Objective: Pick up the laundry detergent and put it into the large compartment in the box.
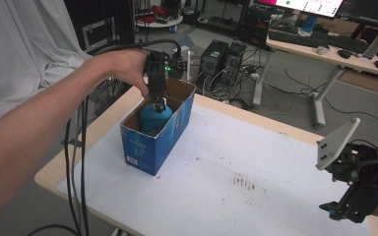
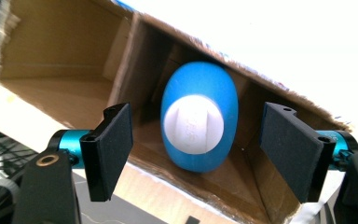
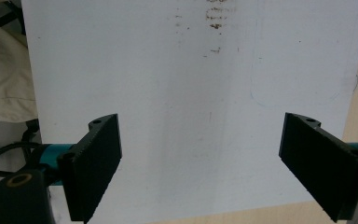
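Note:
A blue bottle (image 2: 200,126) with a white cap (image 2: 194,124) stands inside an open blue cardboard box (image 1: 165,132); the bottle (image 1: 153,117) shows over the box's rim in the high view. My left gripper (image 1: 157,104) hangs just above the bottle, pointing down into the box. In the left gripper view its jaws stand wide apart on either side of the cap, and the left gripper (image 2: 198,149) is open and touching nothing. My right gripper (image 1: 337,210) rests low at the table's near right corner. It (image 3: 200,170) is open over the bare white mat.
A white mat (image 1: 236,177) with a patch of reddish stains (image 1: 243,182) covers the wooden table. Cables (image 1: 76,162) trail off the left edge. Behind the table are computer towers (image 1: 221,56), a desk with keyboards (image 1: 320,42) and a white sheet (image 1: 24,44).

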Demonstrator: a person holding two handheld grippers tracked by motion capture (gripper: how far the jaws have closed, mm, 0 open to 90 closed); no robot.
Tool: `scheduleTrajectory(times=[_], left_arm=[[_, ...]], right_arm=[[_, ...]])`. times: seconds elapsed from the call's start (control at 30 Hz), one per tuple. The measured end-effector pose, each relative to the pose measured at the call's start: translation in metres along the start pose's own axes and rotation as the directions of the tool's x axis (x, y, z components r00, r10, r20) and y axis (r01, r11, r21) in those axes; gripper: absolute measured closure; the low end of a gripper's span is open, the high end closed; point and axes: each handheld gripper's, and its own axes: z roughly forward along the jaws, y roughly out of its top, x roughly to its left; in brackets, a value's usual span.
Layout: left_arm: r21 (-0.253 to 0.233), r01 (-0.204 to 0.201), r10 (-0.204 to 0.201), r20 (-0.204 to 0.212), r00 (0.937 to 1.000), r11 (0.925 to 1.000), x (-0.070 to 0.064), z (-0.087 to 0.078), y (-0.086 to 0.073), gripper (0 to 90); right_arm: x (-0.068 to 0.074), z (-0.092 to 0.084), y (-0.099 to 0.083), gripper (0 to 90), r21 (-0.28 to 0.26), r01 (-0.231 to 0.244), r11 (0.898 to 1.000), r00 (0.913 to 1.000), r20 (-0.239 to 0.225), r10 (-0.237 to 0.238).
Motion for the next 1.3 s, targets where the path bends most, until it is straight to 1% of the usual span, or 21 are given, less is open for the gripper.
scheduleTrajectory(times=[0.07, 0.23, 0.3, 0.37, 0.5, 0.67, 0.73, 0.8, 0.87, 0.93, 0.97, 1.0, 1.03, 1.1, 1.17, 1.2, 1.27, 1.3], left_arm=[[-0.004, -0.007, 0.007, -0.009, 0.9999, 1.0000, 0.000, -0.007, 0.005, 24.2], [-0.014, -0.030, 0.029, -0.021, 0.9993, 0.9995, -0.002, -0.024, 0.020, 24.2], [-0.021, -0.043, 0.043, -0.024, 0.9988, 0.9988, -0.004, -0.028, 0.027, 24.2], [-0.019, -0.057, 0.057, -0.027, 0.9980, 0.9982, -0.007, -0.032, 0.035, 24.2], [-0.030, -0.098, 0.097, -0.024, 0.9950, 0.9947, -0.014, -0.039, 0.052, 24.2], [-0.045, -0.134, 0.133, -0.026, 0.9908, 0.9900, -0.023, -0.046, 0.076, 22.2], [-0.061, -0.149, 0.147, -0.030, 0.9886, 0.9870, -0.028, -0.048, 0.085, 22.1], [-0.064, -0.167, 0.166, -0.027, 0.9858, 0.9838, -0.034, -0.049, 0.096, 20.3], [-0.062, -0.199, 0.198, -0.021, 0.9800, 0.9781, -0.042, -0.047, 0.107, 19.6], [-0.063, -0.225, 0.226, -0.005, 0.9742, 0.9722, -0.051, -0.044, 0.117, 19.6], [-0.061, -0.244, 0.243, -0.011, 0.9699, 0.9679, -0.056, -0.041, 0.122, 19.6], [-0.055, -0.256, 0.255, -0.015, 0.9668, 0.9652, -0.060, -0.038, 0.126, 18.6], [-0.052, -0.264, 0.264, -0.010, 0.9645, 0.9631, -0.064, -0.035, 0.131, 15.9], [-0.045, -0.293, 0.293, 0.006, 0.9560, 0.9552, -0.072, -0.027, 0.139, 15.8], [-0.049, -0.306, 0.307, 0.018, 0.9516, 0.9509, -0.080, -0.018, 0.145, 15.8], [-0.055, -0.305, 0.307, 0.030, 0.9513, 0.9508, -0.083, -0.013, 0.148, 15.8], [-0.051, -0.323, 0.325, 0.040, 0.9448, 0.9450, -0.091, -0.004, 0.154, 15.8], [-0.055, -0.326, 0.328, 0.039, 0.9439, 0.9439, -0.094, 0.001, 0.156, 15.8]], right_arm=[[0.000, 0.000, 0.000, 12.2, 0.000, 0.000, 1.000, 1.0000, 0.000, 0.000], [0.001, 0.000, 0.000, 12.3, -0.002, 0.001, 1.000, 1.0000, 0.003, -0.001], [0.001, -0.001, -0.001, 12.2, 0.000, -0.001, 1.000, 1.0000, 0.001, 0.001], [0.001, -0.001, -0.001, 12.3, -0.001, 0.001, 1.000, 1.0000, 0.003, -0.001], [0.002, -0.002, -0.001, 12.3, -0.003, 0.000, 1.000, 1.0000, 0.004, 0.000], [0.002, -0.003, -0.002, 12.3, -0.008, -0.001, 1.000, 0.9999, 0.011, 0.001], [0.003, -0.003, -0.002, 12.2, -0.008, -0.005, 1.000, 0.9999, 0.012, 0.005], [0.002, -0.003, -0.003, 12.3, -0.007, -0.006, 1.000, 0.9999, 0.009, 0.006], [0.002, -0.003, -0.003, 12.2, -0.008, -0.007, 1.000, 0.9999, 0.012, 0.007], [0.001, -0.003, -0.003, 12.3, -0.004, -0.012, 1.000, 0.9999, 0.010, 0.012], [0.001, -0.003, -0.003, 12.3, -0.001, -0.017, 1.000, 0.9998, 0.008, 0.017], [0.001, -0.002, -0.003, 12.2, -0.003, -0.016, 1.000, 0.9998, 0.011, 0.016], [0.001, -0.002, -0.003, 12.3, -0.001, -0.017, 1.000, 0.9998, 0.010, 0.017], [0.001, -0.001, -0.002, 12.3, 0.003, -0.017, 1.000, 0.9998, 0.010, 0.017], [0.001, 0.000, -0.001, 12.3, 0.003, -0.018, 1.000, 0.9998, 0.011, 0.018], [0.002, 0.000, 0.000, 12.2, 0.004, -0.019, 1.000, 0.9998, 0.008, 0.019], [0.002, 0.001, 0.001, 12.3, 0.003, -0.019, 1.000, 0.9998, 0.008, 0.019], [0.002, 0.001, 0.001, 12.3, 0.003, -0.021, 1.000, 0.9997, 0.009, 0.021]])
